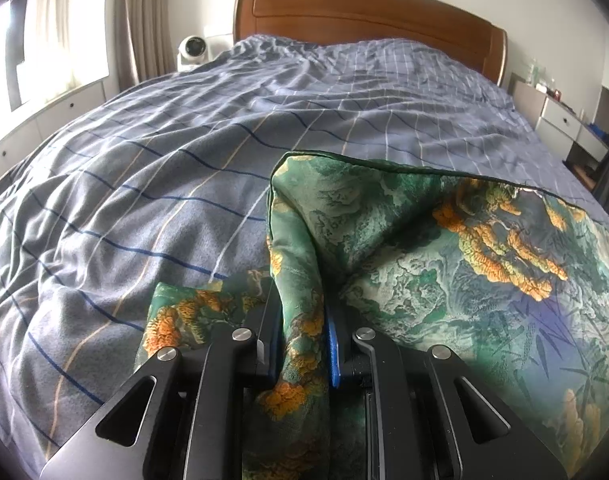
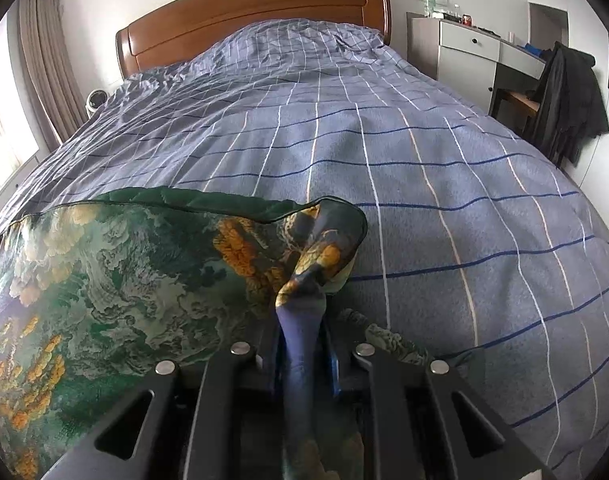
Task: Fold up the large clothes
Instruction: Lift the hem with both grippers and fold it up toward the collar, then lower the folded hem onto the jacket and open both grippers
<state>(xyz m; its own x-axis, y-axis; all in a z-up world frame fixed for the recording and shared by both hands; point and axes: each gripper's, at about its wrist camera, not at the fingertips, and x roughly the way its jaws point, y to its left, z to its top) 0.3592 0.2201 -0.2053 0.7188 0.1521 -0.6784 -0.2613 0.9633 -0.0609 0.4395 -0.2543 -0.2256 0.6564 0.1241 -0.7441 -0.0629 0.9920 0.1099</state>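
Both grippers are clamped on cloth here. The left gripper [image 1: 300, 344] has its jaws pinched on a bunched fold of the green printed garment [image 1: 444, 248], fabric squeezed between the blue-edged pads and trailing down out of frame below. The right gripper [image 2: 300, 344] is pinching a twisted, bluish strand of the same garment [image 2: 116, 280], jaws close together around it.

The garment sits at the foot end of the bed, well away from the wooden headboard [image 1: 364, 12], on top of the blue checked duvet [image 1: 144, 200]. Its dark piped hem stretches between the two grips, raised off the duvet. How far the cloth runs toward the person can't be seen; the gripper bodies cover it and both views cut it off at the bottom edge.

Left of the headboard, a small white fan [image 1: 192, 50] is half hidden by the duvet's edge. Right of the headboard, a white drawer unit [image 2: 468, 52] carries bottles too small to make out, and a dark coat [image 2: 568, 96] hangs over a chair.
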